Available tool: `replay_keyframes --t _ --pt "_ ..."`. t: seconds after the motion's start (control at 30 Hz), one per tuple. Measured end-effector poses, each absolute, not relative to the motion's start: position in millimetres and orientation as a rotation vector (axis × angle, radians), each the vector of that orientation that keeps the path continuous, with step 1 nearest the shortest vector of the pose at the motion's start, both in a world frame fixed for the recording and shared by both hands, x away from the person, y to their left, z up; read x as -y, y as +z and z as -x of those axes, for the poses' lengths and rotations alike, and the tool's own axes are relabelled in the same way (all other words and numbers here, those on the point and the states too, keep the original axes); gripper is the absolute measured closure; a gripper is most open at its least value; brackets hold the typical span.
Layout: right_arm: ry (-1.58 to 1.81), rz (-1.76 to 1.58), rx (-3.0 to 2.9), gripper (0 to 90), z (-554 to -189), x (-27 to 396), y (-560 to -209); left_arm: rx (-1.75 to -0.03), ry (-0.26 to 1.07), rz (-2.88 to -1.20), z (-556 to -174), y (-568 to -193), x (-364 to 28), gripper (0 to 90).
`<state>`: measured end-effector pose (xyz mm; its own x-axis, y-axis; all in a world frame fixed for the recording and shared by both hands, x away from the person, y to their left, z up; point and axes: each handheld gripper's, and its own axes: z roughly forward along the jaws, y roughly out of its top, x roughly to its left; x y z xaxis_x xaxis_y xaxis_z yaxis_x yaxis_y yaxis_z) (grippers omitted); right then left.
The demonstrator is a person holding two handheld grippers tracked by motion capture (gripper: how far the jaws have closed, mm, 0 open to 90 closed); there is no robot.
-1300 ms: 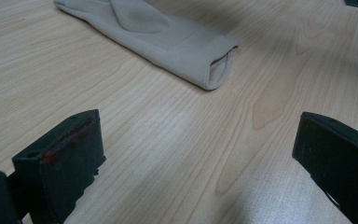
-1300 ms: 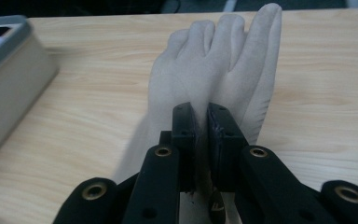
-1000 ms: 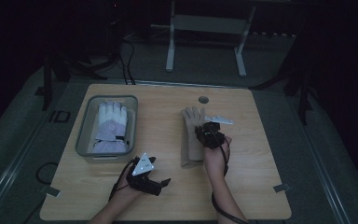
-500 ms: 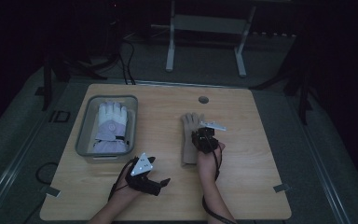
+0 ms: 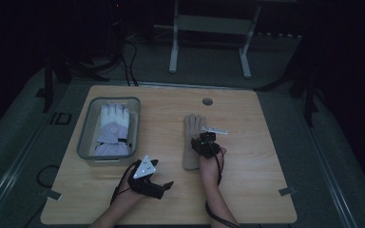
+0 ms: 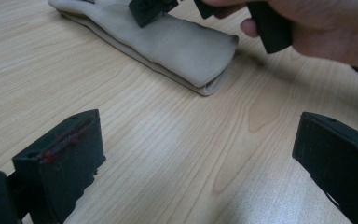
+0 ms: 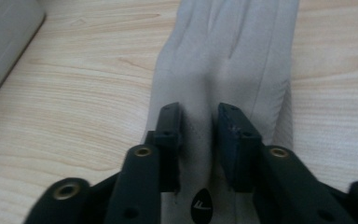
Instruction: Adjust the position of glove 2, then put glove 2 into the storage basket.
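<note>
My right gripper [image 7: 198, 140] has its jaws pinching a fold of the beige glove [image 5: 192, 140], which lies flat on the counter [image 5: 256, 142] right of the tray [image 5: 83, 149]. My left gripper [image 5: 159, 187], below the tray, rests with jaws spread. I fear the thin fold may slip out if I lift quickly.

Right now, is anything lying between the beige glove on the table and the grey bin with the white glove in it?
Nothing visible. Bare wooden table separates the beige glove from the grey bin. The left gripper sits nearer the person, off that line. The right gripper is over the glove.
</note>
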<state>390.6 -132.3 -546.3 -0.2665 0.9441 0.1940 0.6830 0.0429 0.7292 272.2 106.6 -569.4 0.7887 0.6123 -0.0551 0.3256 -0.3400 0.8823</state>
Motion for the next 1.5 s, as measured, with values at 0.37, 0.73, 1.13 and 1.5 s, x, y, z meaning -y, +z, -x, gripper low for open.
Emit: replay_keyframes --t 0.37,0.73,1.13,1.5 --pt "1.206 -1.536 -2.152 16.3 -388 165 -518 -0.722 0.347 -1.923 -273 -565 -109 2.2" --pt "1.234 -1.278 -2.248 13.8 -381 197 -506 -0.773 0.300 -1.939 -279 -559 -106 2.3" --pt "1.256 -1.326 -2.316 13.2 -391 209 -500 -0.676 0.303 -2.070 -280 -557 -84 4.1" --pt "1.238 -1.347 -2.335 17.5 -417 196 -495 -0.566 0.304 -2.089 -290 -545 -65 14.3"
